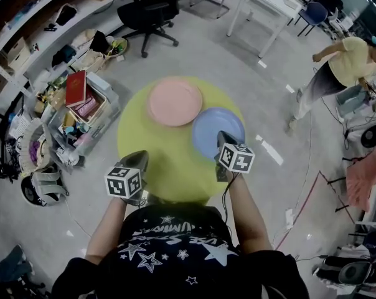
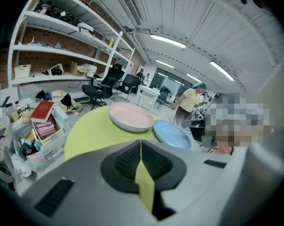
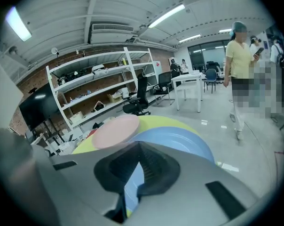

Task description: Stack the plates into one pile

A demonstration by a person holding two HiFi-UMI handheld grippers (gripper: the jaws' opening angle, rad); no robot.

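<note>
Workshop floor, grey concrete, with a round yellow table (image 1: 144,142) in the middle. From the head view we are looking steeply down on it. A pink plate (image 1: 174,101) is lying on the far half of the table. A blue plate (image 1: 213,129) is sitting to its right and nearer us, the two rims meeting. Whether one is overlapping the other we cannot tell. The right tongs (image 1: 224,136) are reaching onto the blue plate's near edge. The left tongs (image 1: 141,157) are hanging over the table's near left part, well apart from both plates. Cluttered shelves (image 1: 26,36) are running along the left, and a black office chair (image 1: 147,11) is standing beyond the table.

Left gripper view: the left tongs (image 2: 141,147) are clenched, the jaws together with nothing between them. Only a sliver of yellow table is showing through the slit. Ahead, the pink plate (image 2: 131,117) and blue plate (image 2: 172,133) are lying side by side. A person in a yellow top (image 2: 189,102) is standing behind.

Right gripper view: the right tongs (image 3: 140,147) are grasping the blue plate (image 3: 179,142) at its near rim, blue filling the gap between the jaws. The pink plate (image 3: 116,130) is lying just beyond, to the left. We cannot tell whether the blue plate is resting on the table or raised.
</note>
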